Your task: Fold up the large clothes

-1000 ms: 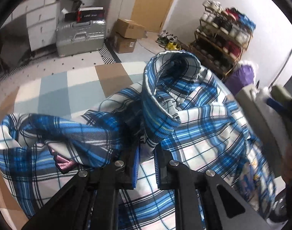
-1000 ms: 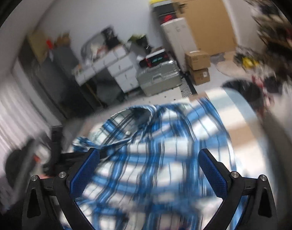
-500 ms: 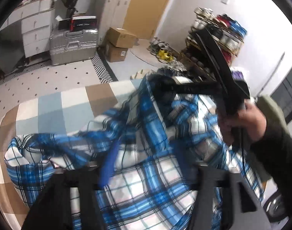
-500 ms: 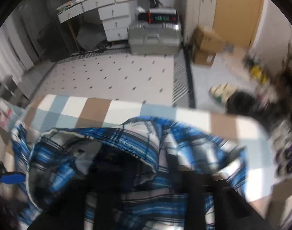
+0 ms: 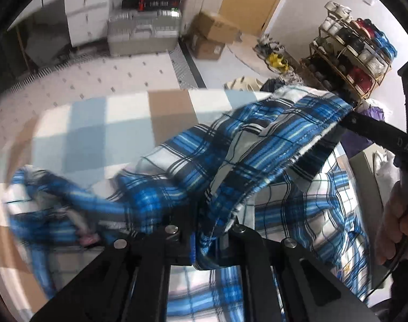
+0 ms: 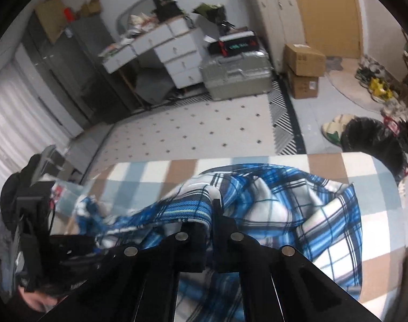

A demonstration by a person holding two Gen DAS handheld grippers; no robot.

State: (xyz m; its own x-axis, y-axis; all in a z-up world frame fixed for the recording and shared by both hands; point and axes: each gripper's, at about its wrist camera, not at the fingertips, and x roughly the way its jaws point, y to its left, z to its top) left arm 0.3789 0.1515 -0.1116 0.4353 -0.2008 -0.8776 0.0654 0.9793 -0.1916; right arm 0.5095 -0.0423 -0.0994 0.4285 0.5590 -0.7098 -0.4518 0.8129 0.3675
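Now both tools, left tool (image 5: 208, 241) and right tool (image 6: 212, 233), clamp the blue plaid shirt (image 5: 257, 155) over the checked bed (image 6: 155, 169)

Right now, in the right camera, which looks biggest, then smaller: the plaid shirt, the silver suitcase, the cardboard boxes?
1. Plaid shirt, though it is nearest.
2. Silver suitcase.
3. Cardboard boxes, the stacked pair together.

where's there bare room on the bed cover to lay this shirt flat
Free: the checked cover along the far edge, between the plaid shirt and the dotted floor, plus a strip to the shirt's right. Crowded: the near middle, where both claws, left and right, pinch bunched cloth.
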